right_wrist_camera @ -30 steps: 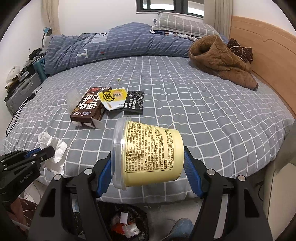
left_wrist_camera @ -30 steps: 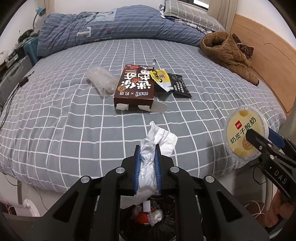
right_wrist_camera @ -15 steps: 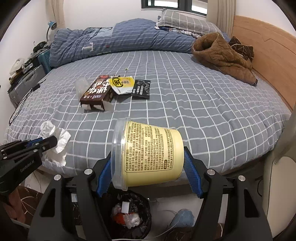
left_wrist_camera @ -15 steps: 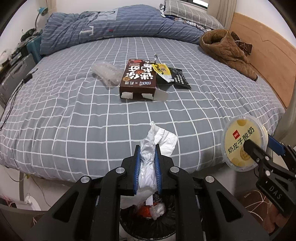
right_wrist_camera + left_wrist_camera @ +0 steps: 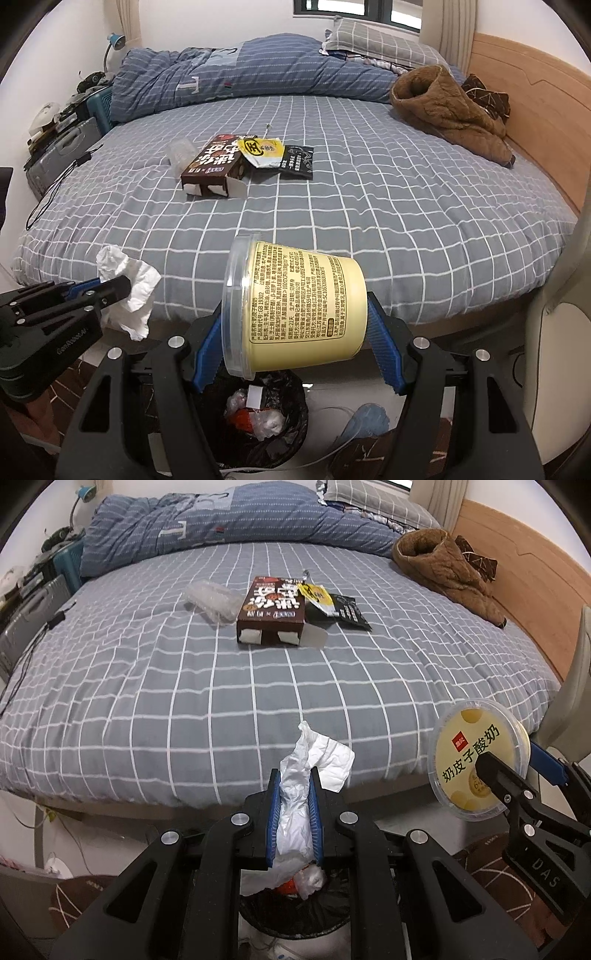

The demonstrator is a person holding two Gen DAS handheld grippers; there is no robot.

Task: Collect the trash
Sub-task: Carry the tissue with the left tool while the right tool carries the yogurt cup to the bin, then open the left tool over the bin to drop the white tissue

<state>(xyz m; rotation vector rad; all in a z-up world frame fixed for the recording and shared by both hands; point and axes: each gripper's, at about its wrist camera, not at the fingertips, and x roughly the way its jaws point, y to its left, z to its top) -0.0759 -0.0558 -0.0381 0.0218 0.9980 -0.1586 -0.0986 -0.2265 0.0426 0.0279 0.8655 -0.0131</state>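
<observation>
Snack box [image 5: 272, 610] beside wrappers [image 5: 334, 605]

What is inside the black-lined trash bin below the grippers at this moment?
In the trash bin: crumpled clear plastic, a red wrapper and a small white card. The yogurt tub and the gripper frames cover its near and upper parts.

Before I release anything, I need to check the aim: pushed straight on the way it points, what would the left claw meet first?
Probably the gray checked bed, not the trash bin below the left claw; depth is unclear.
</observation>
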